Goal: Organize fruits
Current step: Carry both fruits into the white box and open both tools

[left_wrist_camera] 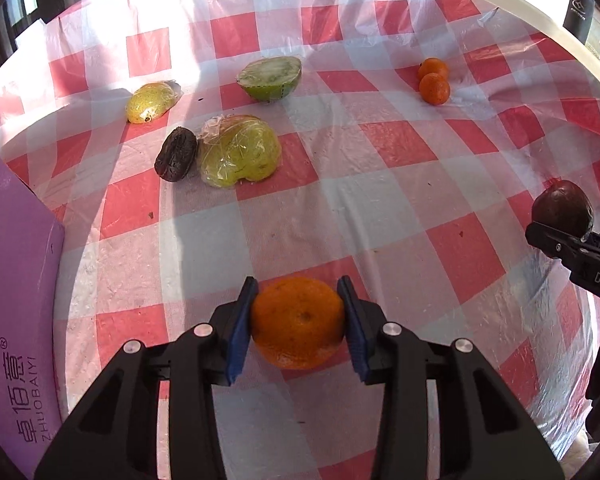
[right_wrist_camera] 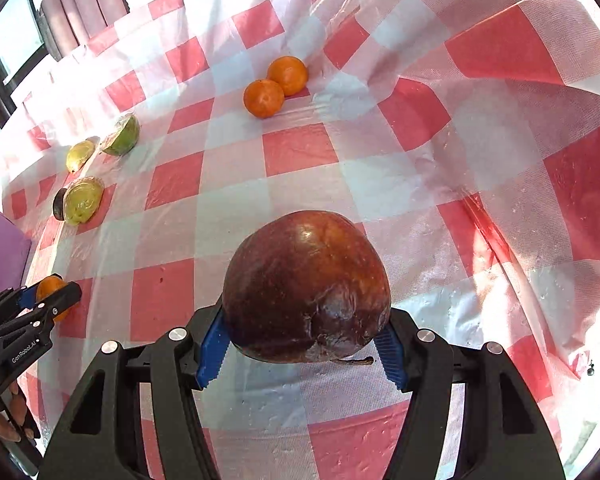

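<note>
Left wrist view: left hand-held gripper point(left_wrist_camera: 298, 320) is clenched on a mandarin point(left_wrist_camera: 298, 322), blue ribbed pads pinching it from both sides, just above the table point(left_wrist_camera: 380, 200).
Why held: my guess is it's headed for the two mandarins point(left_wrist_camera: 433, 81) touching each other at the far right, like with like.
Green group: cut green fruit half point(left_wrist_camera: 270, 77) shows its pale seedy face; two plastic-wrapped yellow-green pieces, the small one point(left_wrist_camera: 153, 102) and the big one point(left_wrist_camera: 240, 151), sit near it with crinkly shiny film.
Dark one: wrinkled dark fruit point(left_wrist_camera: 176, 154) touches the big wrapped piece.
Edges: purple box point(left_wrist_camera: 16, 320) on the left, thin glossy red-and-white checked plastic cloth, rumpled.

Right wrist view: right hand-held gripper point(right_wrist_camera: 302, 344) is grasping a dark red fruit point(right_wrist_camera: 306, 286), smooth and glossy on top, puckered and shrivelled underneath, stem stub poking out.
Why held: lifted off the cloth, probably going to join the wrinkled dark fruit far left.
Task stuff here: mandarin pair sits far centre, greens far left, well apart from each other.
</note>
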Available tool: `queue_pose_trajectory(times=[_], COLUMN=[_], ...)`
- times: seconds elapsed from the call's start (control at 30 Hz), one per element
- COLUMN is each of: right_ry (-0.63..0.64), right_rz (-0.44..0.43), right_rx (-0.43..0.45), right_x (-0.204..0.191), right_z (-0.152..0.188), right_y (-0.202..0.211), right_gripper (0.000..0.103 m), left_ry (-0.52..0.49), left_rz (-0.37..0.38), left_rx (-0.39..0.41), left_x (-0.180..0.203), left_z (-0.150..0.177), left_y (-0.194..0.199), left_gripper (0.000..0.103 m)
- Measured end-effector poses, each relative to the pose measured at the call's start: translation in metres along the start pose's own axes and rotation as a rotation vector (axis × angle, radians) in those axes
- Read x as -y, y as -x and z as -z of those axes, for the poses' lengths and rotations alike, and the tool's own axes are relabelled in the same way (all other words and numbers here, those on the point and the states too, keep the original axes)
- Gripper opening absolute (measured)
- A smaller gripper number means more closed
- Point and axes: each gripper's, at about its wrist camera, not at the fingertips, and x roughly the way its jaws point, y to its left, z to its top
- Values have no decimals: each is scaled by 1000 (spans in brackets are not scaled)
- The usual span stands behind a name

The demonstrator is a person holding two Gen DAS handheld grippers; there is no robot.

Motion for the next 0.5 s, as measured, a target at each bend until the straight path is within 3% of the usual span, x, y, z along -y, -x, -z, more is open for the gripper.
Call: queue_pose_trajectory(times=[0.23,0.5], right_ry=[98,103], right_rz=[-99,-138], right_rx=[-51,-79], right_x=[-44,-85], right_z=[35,58], right_y=[24,40], right_gripper=[62,62], left_ry=[8,-62], left_rz=[87,149], left_rx=[-37,40], left_x=[3,-14], left_z=[47,42], left_y=[29,73], left_gripper=[41,41])
